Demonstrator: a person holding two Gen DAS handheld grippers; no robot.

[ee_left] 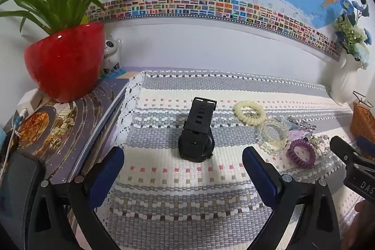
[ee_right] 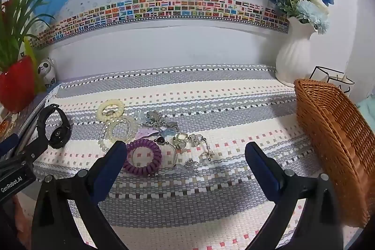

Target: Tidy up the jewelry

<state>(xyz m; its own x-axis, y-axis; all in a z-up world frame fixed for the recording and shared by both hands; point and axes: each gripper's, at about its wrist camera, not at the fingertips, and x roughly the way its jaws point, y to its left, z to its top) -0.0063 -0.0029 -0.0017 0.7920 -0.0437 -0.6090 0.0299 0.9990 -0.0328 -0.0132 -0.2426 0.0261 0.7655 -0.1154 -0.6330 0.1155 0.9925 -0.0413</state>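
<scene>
Woven striped cloth (ee_right: 187,86) covers the desk below a wall map edged with flags. Taking the wicker basket (ee_right: 332,128) as landmark: the jewelry pile (ee_right: 164,139) lies well to its left, with the purple coil band (ee_right: 143,159) at the pile's near edge and the black watch (ee_left: 196,132) farthest from the basket. Both tools are spread wide and empty; the left tool (ee_left: 182,158) faces the watch, the right tool (ee_right: 186,151) hovers over the pile. A good first step is probably one piece at a time: straddle the purple band, pinch one side, then lift clear before the tangled clear beads (ee_right: 196,151) follow.
</scene>
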